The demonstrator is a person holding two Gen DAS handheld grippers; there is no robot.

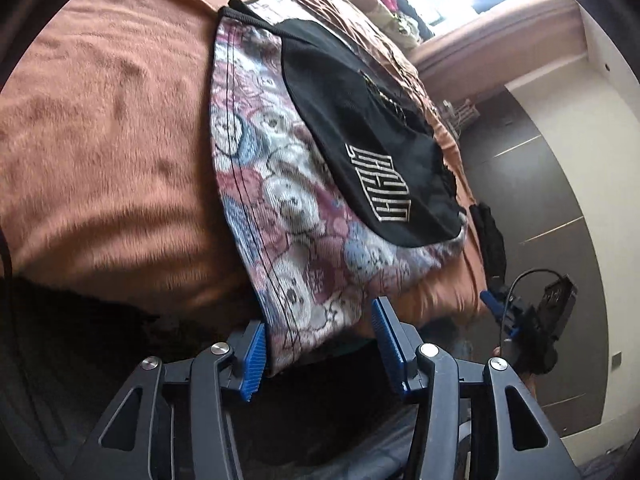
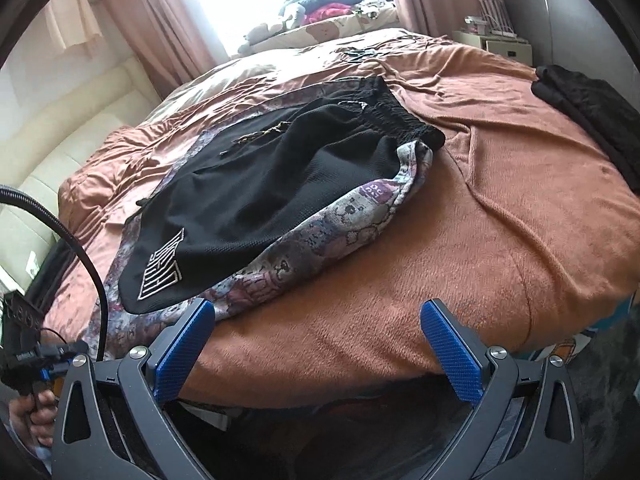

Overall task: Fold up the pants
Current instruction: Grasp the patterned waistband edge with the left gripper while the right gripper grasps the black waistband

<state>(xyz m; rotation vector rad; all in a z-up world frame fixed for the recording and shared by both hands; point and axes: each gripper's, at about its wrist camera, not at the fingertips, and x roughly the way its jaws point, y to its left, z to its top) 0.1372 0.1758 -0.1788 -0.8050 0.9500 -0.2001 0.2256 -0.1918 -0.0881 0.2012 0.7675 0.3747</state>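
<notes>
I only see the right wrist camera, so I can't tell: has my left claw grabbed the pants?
Observer: Not yet. The left claw is open, with the pants edge between its fingers.
Operator: Is it touching them?
Observer: The cloth rests against one blue pad; the other pad looks clear of it.
Operator: What's the pattern up close?
Observer: Teddy-bear faces in white, pink and blue.

pants [image 1: 304, 184] hem hidden behind left gripper [image 1: 318, 340] pad, black cloth [image 2: 592, 116] cut by frame edge, window [image 2: 304, 0] blown out, clutter on sill too blurred to identify
</notes>
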